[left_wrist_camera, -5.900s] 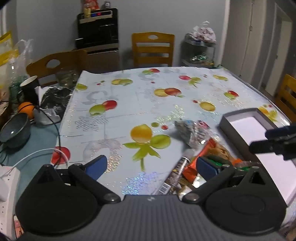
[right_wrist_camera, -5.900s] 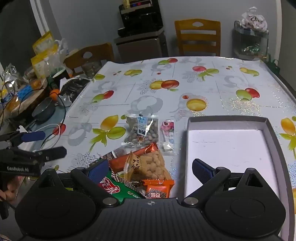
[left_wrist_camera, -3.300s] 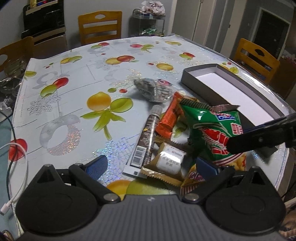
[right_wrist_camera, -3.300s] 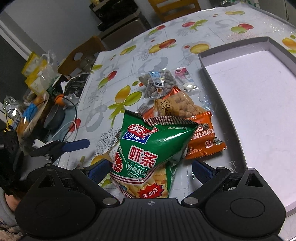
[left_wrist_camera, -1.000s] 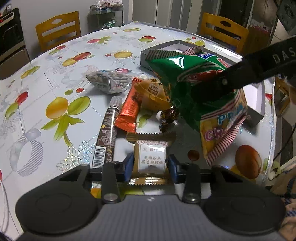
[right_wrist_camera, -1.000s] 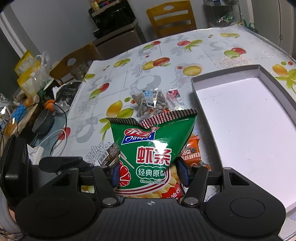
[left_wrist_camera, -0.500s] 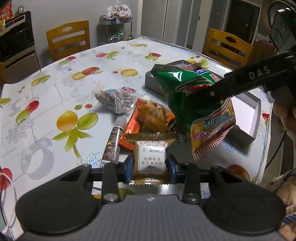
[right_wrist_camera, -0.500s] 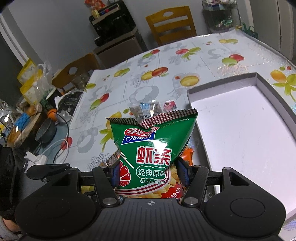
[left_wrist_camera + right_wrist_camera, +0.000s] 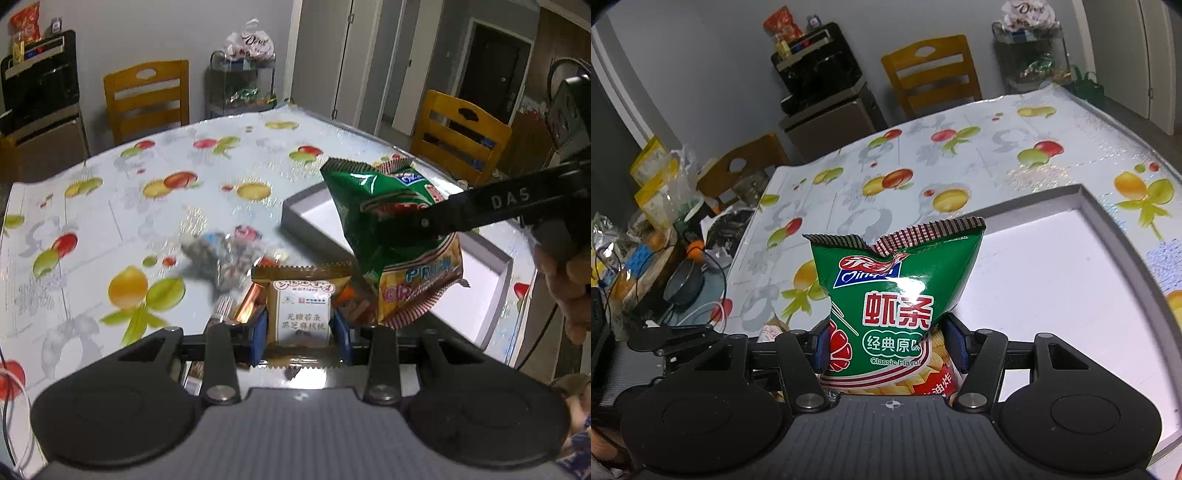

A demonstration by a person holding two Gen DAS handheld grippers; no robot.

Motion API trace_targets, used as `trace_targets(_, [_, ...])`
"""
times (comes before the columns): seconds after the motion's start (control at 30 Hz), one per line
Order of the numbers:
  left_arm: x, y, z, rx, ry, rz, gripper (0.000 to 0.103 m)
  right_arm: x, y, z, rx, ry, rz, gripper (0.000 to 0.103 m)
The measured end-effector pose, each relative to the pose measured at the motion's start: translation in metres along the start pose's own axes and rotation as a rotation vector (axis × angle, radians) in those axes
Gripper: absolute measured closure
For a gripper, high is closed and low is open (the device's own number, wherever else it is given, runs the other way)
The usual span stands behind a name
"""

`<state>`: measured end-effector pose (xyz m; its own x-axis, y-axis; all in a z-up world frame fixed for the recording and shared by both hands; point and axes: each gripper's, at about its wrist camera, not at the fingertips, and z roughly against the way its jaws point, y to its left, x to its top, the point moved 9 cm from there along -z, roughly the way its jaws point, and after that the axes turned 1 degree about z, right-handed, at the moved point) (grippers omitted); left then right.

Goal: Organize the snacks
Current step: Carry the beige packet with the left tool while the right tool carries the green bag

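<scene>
**Both grippers loaded, packets held above the table**

Left gripper [image 9: 300, 334]: jaws drawn in narrow, blue pads pressed on both sides of a small gold-brown biscuit packet [image 9: 302, 308] with a white label. Packet stands upright between the fingers, zigzag top edge uppermost, clear of the tabletop.

Right gripper [image 9: 891, 345]: jaws about half spread, pads clamped on the lower part of a green shrimp-chip bag [image 9: 892, 291]. Bag upright, puffed, crimped checked top edge pointing away from the camera. In the left wrist view the same bag [image 9: 397, 240] hangs in the air pinched by a long black finger [image 9: 491, 208] marked "DAS"; a person's hand [image 9: 565, 280] grips the tool at the right edge.

Grey tray [image 9: 1115, 236], shallow, white floor, sits on the table on the right side. The chip bag is held in front of its near-left corner in the right wrist view; whether it is over the tray or just short of it, cannot tell.

Remaining snacks lie on the fruit-print tablecloth [image 9: 129, 206] left of the tray: a clear bag of nuts [image 9: 218, 258], blurred, and an orange wrapper [image 9: 251, 301] just behind the left gripper's fingers. Others partly hidden behind the held packets.

Surroundings: wooden chairs [image 9: 146, 99] around the table; cluttered side surface with a dark bowl [image 9: 683, 286] and cables at the left of the right wrist view.
</scene>
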<state>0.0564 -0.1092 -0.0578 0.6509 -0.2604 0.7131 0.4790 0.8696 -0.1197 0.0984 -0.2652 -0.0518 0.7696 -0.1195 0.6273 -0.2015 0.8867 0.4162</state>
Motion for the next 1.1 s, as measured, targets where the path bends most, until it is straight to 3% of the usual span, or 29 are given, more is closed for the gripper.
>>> trace_targets(0.5, [0.05, -0.043, -0.014, -0.045, -0.02, -0.034, 0.069, 0.023, -0.049, 0.023, -0.029, -0.063, -0.057, 0.044])
trace_targets(1.1, [0.077, -0.062, -0.043, -0.069, 0.001, -0.032, 0.069, 0.039, -0.084, 0.029, -0.042, -0.099, -0.099, 0.044])
